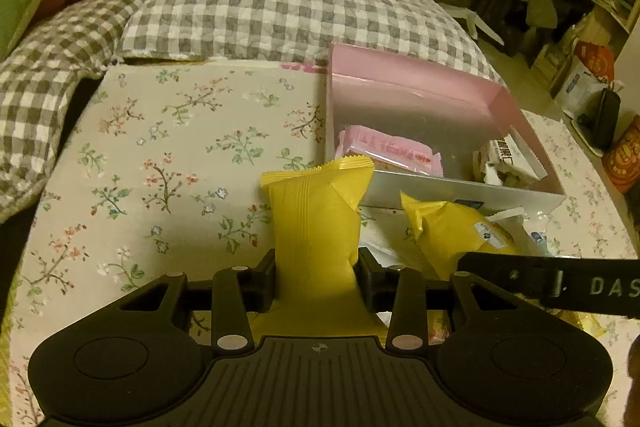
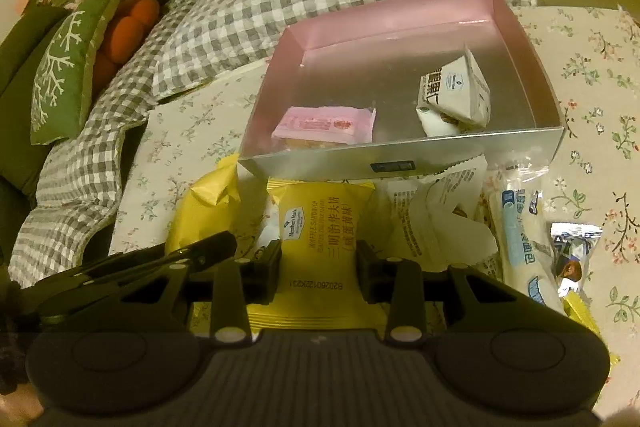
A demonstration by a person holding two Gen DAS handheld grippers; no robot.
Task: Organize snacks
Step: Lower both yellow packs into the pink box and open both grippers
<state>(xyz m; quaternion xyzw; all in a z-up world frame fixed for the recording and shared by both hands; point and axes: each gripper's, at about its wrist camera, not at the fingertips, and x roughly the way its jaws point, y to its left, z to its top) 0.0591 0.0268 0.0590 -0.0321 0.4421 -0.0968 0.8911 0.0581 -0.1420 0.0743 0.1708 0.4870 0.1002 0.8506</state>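
Gripping one yellow waffle-sandwich packet (image 1: 316, 223) in the left claw (image 1: 317, 281), another (image 2: 320, 239) clamped by the right claw (image 2: 318, 275), both just short of the pink box (image 2: 520, 27). Lift clear over the near wall (image 2: 400, 155), release beside the pink packet (image 2: 324, 127).

**Floral-covered surface and what lies on it**

A surface draped in a floral cloth (image 2: 592, 75) carries everything. In the right wrist view an open pink box (image 2: 532, 39) sits on it at about 12 o'clock of the frame centre. Just before the box's near wall, at 6 o'clock from it, loose snack packets lie in a heap: yellow packets (image 2: 204, 207), a white crinkled wrapper (image 2: 436, 223), a long pale-blue packet (image 2: 520, 231) and, at 4 o'clock from the box, a small dark-printed sweet (image 2: 572, 251). A grey checked blanket (image 2: 248, 15) overlaps the cloth's far edge at 10 to 12 o'clock.
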